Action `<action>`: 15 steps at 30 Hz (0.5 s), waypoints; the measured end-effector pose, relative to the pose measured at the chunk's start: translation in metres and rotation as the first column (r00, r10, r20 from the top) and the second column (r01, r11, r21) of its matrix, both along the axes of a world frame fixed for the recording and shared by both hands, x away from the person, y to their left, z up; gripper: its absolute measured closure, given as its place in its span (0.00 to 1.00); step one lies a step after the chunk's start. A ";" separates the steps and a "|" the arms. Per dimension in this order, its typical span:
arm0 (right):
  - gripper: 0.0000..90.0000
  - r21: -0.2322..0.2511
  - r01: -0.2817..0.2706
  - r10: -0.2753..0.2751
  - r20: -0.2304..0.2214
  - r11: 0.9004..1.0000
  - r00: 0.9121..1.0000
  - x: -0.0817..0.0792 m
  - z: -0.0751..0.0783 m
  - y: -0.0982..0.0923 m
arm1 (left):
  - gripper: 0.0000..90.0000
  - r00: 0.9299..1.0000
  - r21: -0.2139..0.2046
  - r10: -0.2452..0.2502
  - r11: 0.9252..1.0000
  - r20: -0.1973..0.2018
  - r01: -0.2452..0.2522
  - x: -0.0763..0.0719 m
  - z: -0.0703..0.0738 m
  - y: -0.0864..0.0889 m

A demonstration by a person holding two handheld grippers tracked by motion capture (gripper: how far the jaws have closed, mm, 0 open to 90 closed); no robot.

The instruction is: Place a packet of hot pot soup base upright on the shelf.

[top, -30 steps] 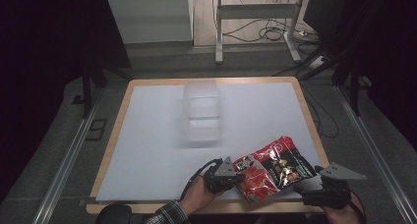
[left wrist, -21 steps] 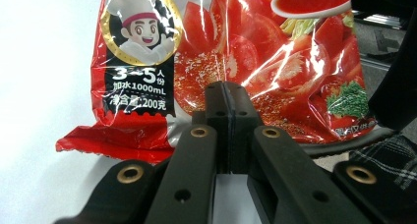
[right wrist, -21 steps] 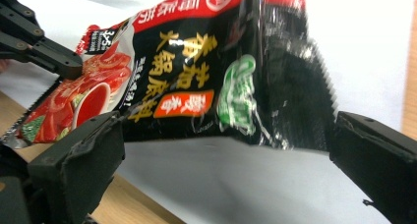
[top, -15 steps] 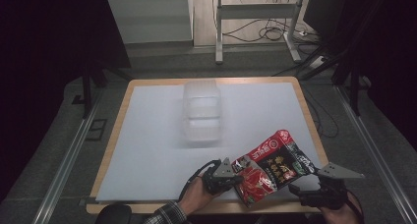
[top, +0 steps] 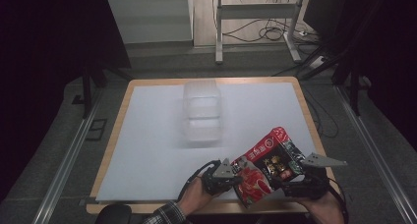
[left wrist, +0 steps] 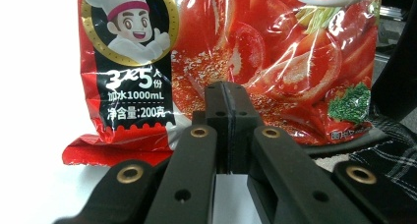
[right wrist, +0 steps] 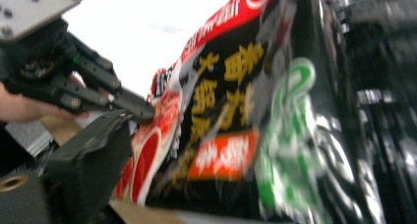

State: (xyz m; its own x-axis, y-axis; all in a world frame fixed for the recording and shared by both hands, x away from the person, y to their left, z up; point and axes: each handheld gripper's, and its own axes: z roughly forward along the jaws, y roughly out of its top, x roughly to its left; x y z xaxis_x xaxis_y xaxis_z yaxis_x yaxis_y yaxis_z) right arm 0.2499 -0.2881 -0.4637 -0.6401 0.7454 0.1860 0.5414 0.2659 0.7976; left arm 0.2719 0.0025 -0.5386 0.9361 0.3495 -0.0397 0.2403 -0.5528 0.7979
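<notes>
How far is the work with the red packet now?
Done: the red packet is up off the table. In hand: the left gripper is shut on its bottom edge; the right gripper grips its other side. Left: the clear container holds no packet yet.

A glossy red and black food packet (top: 268,165), printed with tomatoes and a cartoon chef, sits tilted above the table's near right corner, creased.
</notes>
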 end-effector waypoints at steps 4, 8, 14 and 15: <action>0.28 0.002 -0.007 0.007 0.012 1.000 1.000 0.005 0.002 0.002 | 1.00 1.000 -0.008 0.005 1.000 0.001 -0.005 -0.001 0.000 -0.001; 0.50 0.051 0.019 -0.021 0.038 0.999 0.999 0.012 0.005 0.006 | 1.00 1.000 -0.017 0.006 1.000 -0.005 -0.006 -0.001 -0.001 -0.001; 0.74 0.089 0.019 -0.027 0.082 0.996 0.996 0.017 0.008 0.012 | 1.00 1.000 -0.020 0.009 1.000 -0.006 -0.009 -0.003 -0.001 -0.001; 0.76 0.115 0.028 -0.035 0.065 0.993 0.997 0.019 0.009 0.012 | 1.00 1.000 -0.014 0.008 1.000 0.001 -0.008 -0.004 -0.001 -0.001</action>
